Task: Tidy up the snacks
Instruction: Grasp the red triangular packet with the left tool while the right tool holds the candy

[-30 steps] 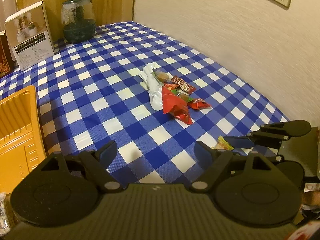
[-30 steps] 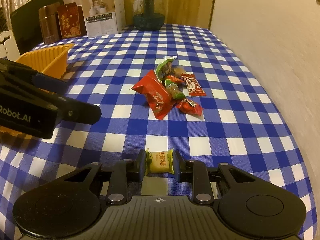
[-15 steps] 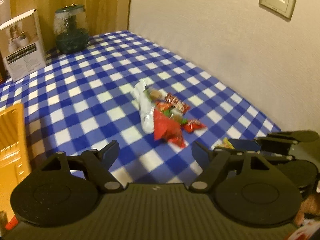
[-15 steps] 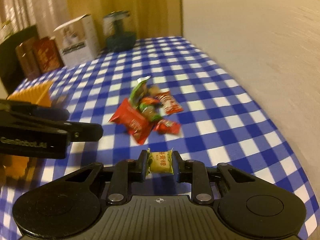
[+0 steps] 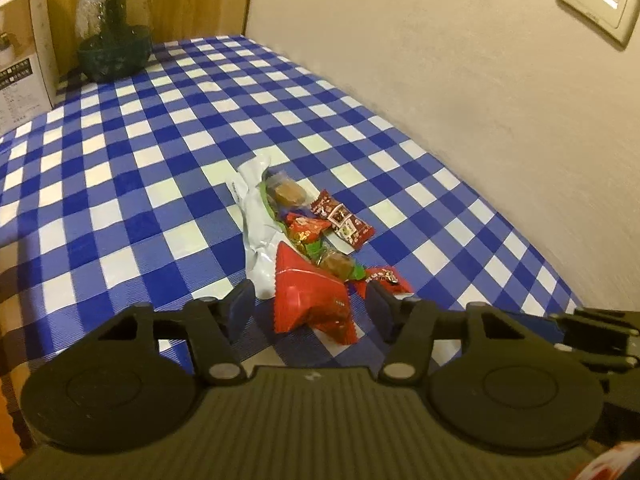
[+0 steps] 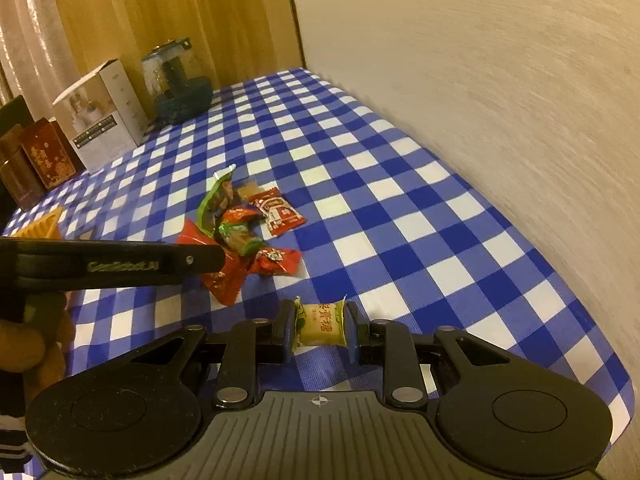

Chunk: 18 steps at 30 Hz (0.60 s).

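Closer now than a second ago, my left claw [image 5: 310, 312] has come in over the snack pile [image 5: 308, 236] on the checked cloth [image 5: 132, 184], its jaws closing with the red packet [image 5: 310, 300] between them; whether the pads already press it I cannot tell, as the packet's edges are partly hidden behind the fingers. Nearest the claw in that pile lies the red packet, with a white wrapper [image 5: 254, 216] on its far left side and small red and green sweets [image 5: 308, 228] just beyond it. My right claw [image 6: 319, 330] is clenched on a yellow candy [image 6: 320, 324], carried clear of the cloth on the near side of the pile. Well beyond the pile, against the wood panelling, stand a green jar [image 5: 114, 28] and a white box [image 6: 100, 114]; an orange tray [image 6: 40, 224] shows left of the pile.
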### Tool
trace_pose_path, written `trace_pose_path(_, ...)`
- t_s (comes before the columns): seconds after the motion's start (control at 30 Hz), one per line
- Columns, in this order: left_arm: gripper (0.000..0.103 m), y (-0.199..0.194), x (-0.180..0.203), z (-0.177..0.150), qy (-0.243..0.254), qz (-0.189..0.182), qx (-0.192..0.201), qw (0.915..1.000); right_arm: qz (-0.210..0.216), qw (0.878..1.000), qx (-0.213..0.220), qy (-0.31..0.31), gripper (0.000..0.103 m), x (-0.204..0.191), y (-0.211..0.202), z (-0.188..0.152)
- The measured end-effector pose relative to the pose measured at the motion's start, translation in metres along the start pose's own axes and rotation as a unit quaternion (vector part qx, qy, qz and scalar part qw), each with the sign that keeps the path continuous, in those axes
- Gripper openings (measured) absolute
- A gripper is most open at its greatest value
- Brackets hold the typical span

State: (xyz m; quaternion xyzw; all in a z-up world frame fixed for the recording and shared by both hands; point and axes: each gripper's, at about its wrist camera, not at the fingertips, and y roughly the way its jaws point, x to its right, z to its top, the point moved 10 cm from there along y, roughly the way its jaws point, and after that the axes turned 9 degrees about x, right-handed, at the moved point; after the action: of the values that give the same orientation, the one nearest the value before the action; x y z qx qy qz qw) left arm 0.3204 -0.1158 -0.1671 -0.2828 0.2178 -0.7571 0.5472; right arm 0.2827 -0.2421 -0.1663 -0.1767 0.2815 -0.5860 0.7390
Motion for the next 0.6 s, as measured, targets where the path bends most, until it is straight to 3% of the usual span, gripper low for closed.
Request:
trace_pose_path(0.1,0.040,0.006,0.000,-0.001,-0.001,0.004,-0.004,1.0000,-0.004,1.000,-0.004,0.009,0.026,0.003,0.001,-0.001)
trace_pose_path(0.23,0.031,0.007,0.002,-0.003,-0.005,-0.004,-0.007,1.0000,-0.009,1.000,-0.008,0.011,0.026,0.005,0.002,-0.002)
trace_pose_path(0.6,0.025,-0.028,0.004,-0.013,-0.026,0.003,-0.017,0.9995,-0.011,1.000,-0.005,0.021,0.026,0.004,0.000,-0.002)
